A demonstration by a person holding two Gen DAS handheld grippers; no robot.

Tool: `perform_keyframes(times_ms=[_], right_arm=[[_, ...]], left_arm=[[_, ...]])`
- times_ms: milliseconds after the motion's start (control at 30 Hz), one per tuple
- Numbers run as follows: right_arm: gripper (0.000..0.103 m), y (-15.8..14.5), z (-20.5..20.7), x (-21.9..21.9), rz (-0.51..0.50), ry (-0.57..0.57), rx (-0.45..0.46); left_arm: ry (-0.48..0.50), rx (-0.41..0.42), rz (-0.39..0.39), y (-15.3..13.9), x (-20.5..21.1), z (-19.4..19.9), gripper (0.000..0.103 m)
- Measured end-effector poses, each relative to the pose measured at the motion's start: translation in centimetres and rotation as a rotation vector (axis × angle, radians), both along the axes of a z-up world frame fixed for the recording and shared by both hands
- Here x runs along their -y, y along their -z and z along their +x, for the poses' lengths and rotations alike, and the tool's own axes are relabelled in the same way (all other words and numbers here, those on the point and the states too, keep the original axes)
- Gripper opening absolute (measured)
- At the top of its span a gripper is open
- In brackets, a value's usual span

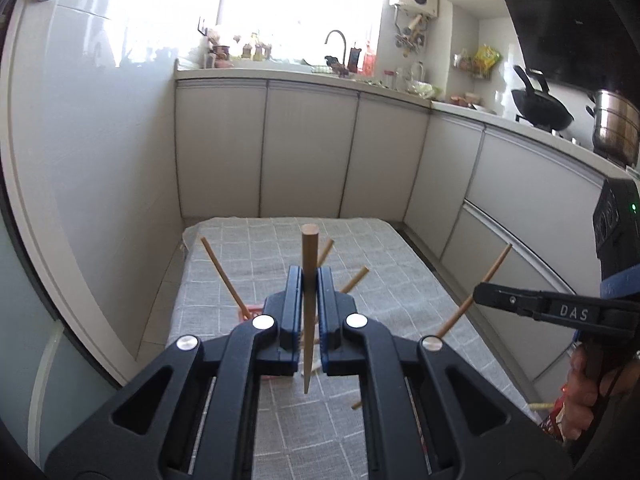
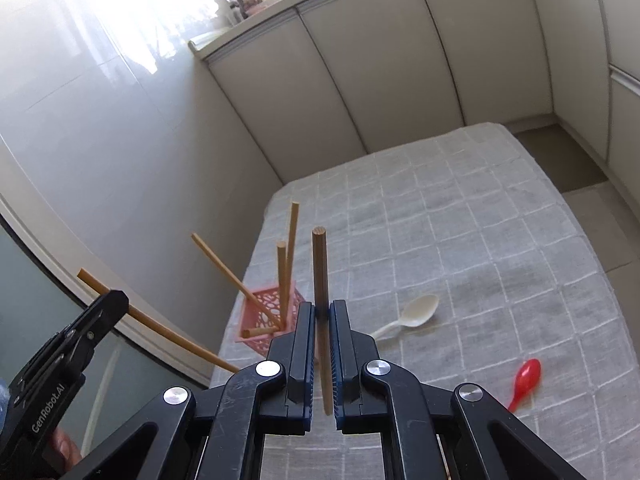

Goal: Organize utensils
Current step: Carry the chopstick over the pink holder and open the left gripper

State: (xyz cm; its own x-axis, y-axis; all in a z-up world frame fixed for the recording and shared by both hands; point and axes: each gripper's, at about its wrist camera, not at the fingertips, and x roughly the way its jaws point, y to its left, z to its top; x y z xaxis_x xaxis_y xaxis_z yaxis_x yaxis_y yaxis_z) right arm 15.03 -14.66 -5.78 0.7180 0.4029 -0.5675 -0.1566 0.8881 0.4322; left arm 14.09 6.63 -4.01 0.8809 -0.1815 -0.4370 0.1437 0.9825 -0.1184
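In the left wrist view my left gripper (image 1: 309, 276) is shut on a wooden chopstick (image 1: 309, 248) that stands upright between its pads. My right gripper (image 2: 321, 308) is likewise shut on an upright chopstick (image 2: 320, 264). Each gripper shows in the other's view, held above the table: the right gripper (image 1: 480, 294) with its stick (image 1: 492, 274), the left gripper (image 2: 114, 304) with its stick (image 2: 160, 328). A pink lattice basket (image 2: 260, 312) on the table's left side holds several leaning chopsticks (image 2: 236, 276). A white spoon (image 2: 412, 316) and a red spoon (image 2: 526, 378) lie on the cloth.
The table (image 2: 460, 220) has a grey checked cloth. A glossy wall (image 2: 120, 140) runs close along its left side, and cabinet doors (image 1: 308, 152) stand behind it. A counter with a wok (image 1: 540, 112) and a steel pot (image 1: 616, 128) is at the right.
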Motion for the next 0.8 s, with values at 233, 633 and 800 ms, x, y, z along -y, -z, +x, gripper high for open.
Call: perform_keyframes(times_ms=[233,633,800], right_arm=[[0.006,-2.0,0.4,-1.6,0.051,-0.006,0.074],[0.006,-4.1,3.4,-3.2,0.191,0.023,0.167],[0.006,-3.7,4.9,-3.2,0.21,0.047,0.176]], left_arm=[[-0.116,0.091,0.016,0.3,-0.5,0.8,0.008],[-0.16,0.188,-0.042,-0.1,-1.7,2.4,0.008],[-0.158,0.193,-0.012,0.1,-1.2,3.1,0.008]])
